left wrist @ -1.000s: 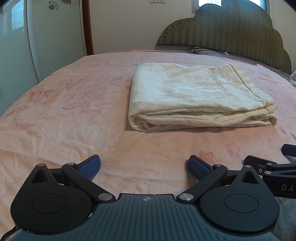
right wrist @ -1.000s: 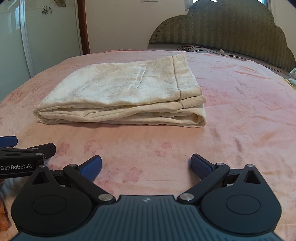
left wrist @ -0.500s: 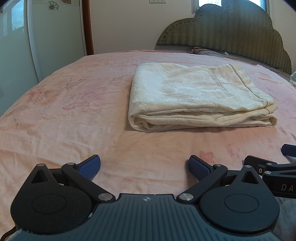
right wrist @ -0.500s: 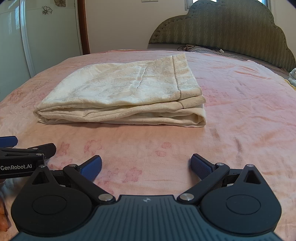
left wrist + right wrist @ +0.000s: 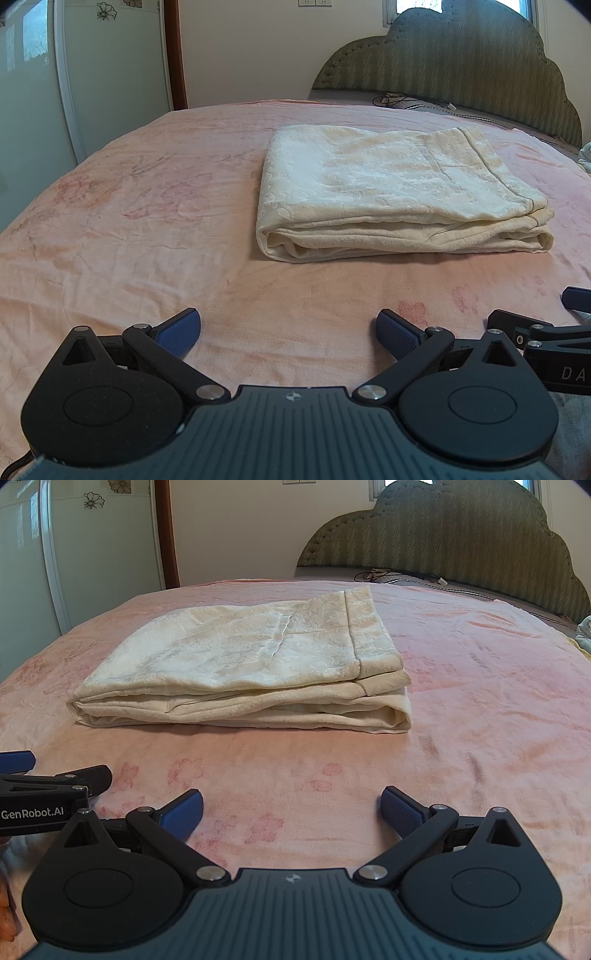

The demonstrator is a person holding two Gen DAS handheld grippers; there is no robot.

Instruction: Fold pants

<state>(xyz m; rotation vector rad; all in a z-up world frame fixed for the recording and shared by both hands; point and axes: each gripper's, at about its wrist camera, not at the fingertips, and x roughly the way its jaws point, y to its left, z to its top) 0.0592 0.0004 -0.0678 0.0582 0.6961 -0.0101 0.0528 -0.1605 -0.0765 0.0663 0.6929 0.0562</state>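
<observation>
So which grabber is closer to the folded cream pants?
Hard to tell; about equal. The left gripper sits open before the folded pants, off their left end. The right gripper sits open before them, toward their right end. Neither touches them.

Cream embossed cloth pants [image 5: 388, 192], soft pink fleecy blanket [image 5: 129, 229], quilted fabric headboard [image 5: 461, 62]

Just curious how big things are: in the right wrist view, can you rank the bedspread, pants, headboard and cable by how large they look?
1. Bedspread
2. Pants and headboard: look alike; the headboard is farther off, so unsure.
3. Cable, smallest.
</observation>
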